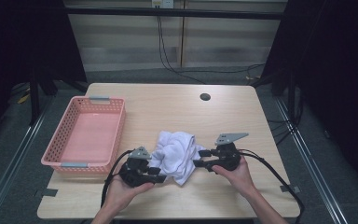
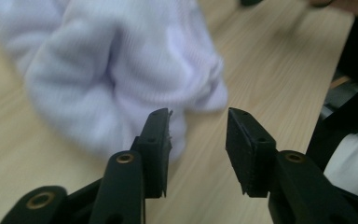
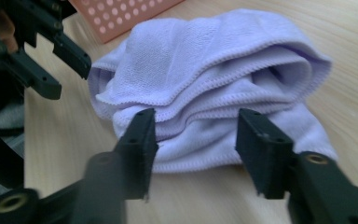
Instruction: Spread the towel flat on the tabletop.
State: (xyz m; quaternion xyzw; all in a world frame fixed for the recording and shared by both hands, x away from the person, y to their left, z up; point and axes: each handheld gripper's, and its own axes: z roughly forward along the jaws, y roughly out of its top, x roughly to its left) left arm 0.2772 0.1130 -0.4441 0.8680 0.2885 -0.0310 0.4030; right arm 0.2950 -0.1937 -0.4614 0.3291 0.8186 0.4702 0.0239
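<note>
Sitting crumpled near the front middle of the wooden table [image 1: 177, 100] is a white towel [image 1: 177, 155], bunched into loose folds and flanked by both tools. The left gripper [image 1: 161, 175] is held at the towel's near-left edge; in the left gripper view its jaws are seen spread apart with nothing between them, one jaw tip just beside the blurry cloth [image 2: 121, 70]. The right gripper [image 1: 197, 158] is pointed at the towel's right side, jaws also parted, and in the right gripper view the stitched hems of the towel [image 3: 205, 84] are framed between them, not pinched. A pink basket [image 1: 60, 135] is parked on the table's left side, apart from the towel.
</note>
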